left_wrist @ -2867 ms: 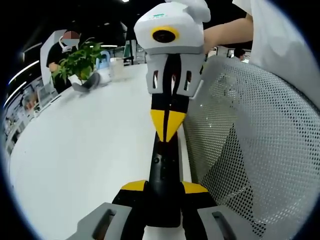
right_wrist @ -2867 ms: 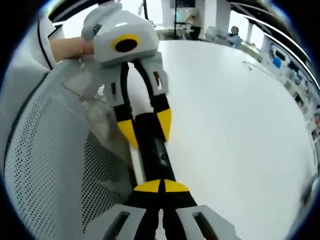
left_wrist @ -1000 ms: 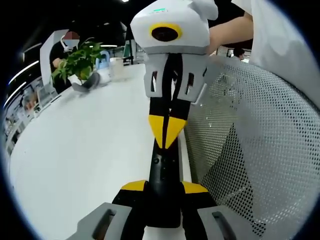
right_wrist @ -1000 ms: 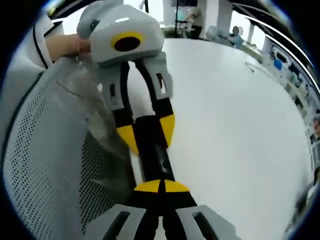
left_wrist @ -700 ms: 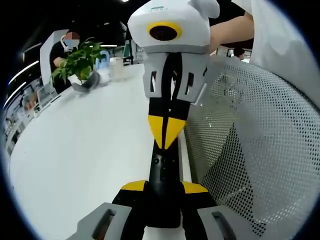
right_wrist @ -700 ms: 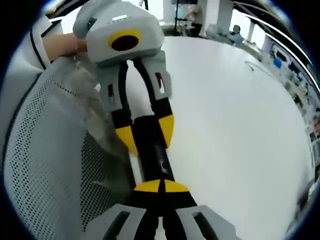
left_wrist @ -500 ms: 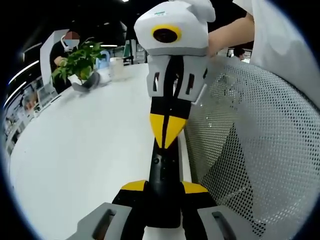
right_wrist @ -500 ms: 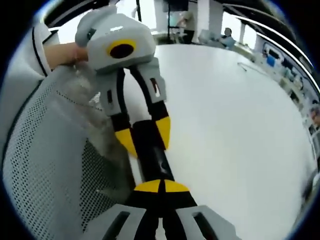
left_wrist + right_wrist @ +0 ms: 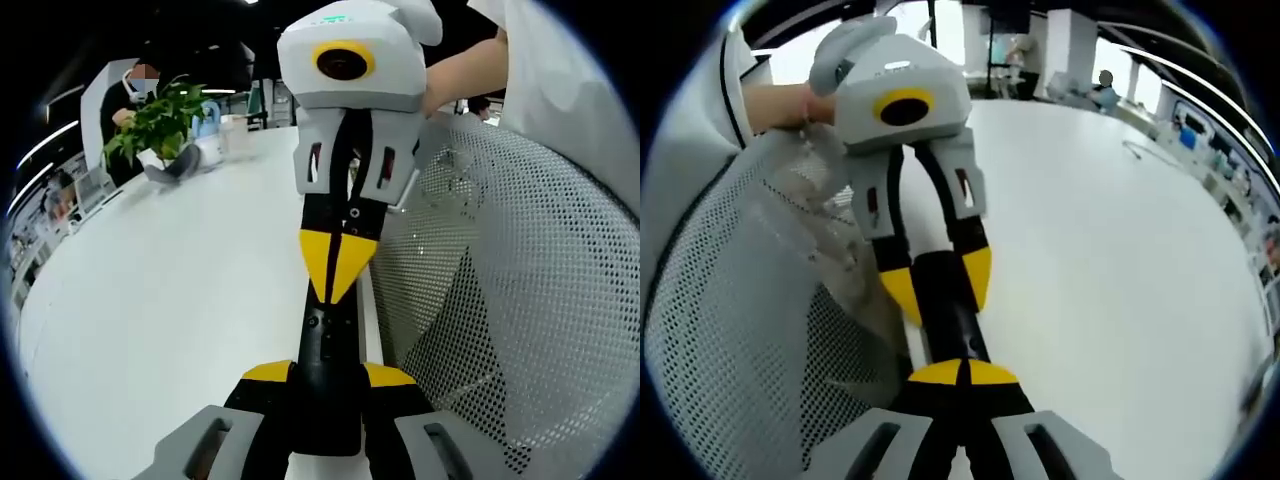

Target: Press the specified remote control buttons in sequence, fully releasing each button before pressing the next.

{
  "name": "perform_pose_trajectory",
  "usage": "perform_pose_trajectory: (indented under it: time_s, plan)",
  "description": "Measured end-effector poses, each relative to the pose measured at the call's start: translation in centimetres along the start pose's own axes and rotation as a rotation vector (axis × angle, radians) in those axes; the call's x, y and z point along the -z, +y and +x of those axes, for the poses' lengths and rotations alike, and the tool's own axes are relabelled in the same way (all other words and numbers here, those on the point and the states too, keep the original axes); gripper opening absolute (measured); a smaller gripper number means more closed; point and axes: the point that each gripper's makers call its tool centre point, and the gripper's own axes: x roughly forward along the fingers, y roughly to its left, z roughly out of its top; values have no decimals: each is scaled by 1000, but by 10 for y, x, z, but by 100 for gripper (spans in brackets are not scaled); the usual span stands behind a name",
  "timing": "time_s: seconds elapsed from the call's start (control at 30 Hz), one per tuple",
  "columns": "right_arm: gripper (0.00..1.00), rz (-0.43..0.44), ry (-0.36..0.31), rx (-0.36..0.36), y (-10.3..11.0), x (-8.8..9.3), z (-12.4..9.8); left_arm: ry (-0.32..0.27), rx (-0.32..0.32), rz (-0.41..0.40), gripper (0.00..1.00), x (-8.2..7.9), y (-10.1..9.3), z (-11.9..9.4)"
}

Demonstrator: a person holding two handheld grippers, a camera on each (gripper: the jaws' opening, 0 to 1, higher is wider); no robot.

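Broad white bench (image 9: 150, 300) below, with a mesh chair back (image 9: 520, 300) close along its edge. Left tongs (image 9: 328, 376) pinching one end of the black remote (image 9: 323, 340), held out over the bench edge; right tongs (image 9: 962, 373) pressed together, yellow tips down on the remote's face, actual contact hard to tell. Far across the bench, a small potted plant (image 9: 160, 125).

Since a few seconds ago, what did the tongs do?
The shut right tongs tilted slightly, tips staying on the slim black remote control. The left tongs kept clamping that remote. The white table and grey mesh chair back look unchanged.
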Motion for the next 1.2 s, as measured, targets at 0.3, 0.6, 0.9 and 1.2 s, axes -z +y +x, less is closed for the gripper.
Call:
perform_pose_trajectory:
  time_s: [0.3,0.6,0.9,1.2]
  plan:
    - [0,11,23,-6,-2,-1,0,0,1,2,25,0,0,0]
    - [0,44,-6,13,-1,0,-1,-1,1,-1,25,0,0,0]
    - [0,-28,-41,12,16,-10,1,-3,0,-3,25,0,0,-1]
    - [0,-139,7,40,18,-8,6,-3,0,-2,25,0,0,-1]
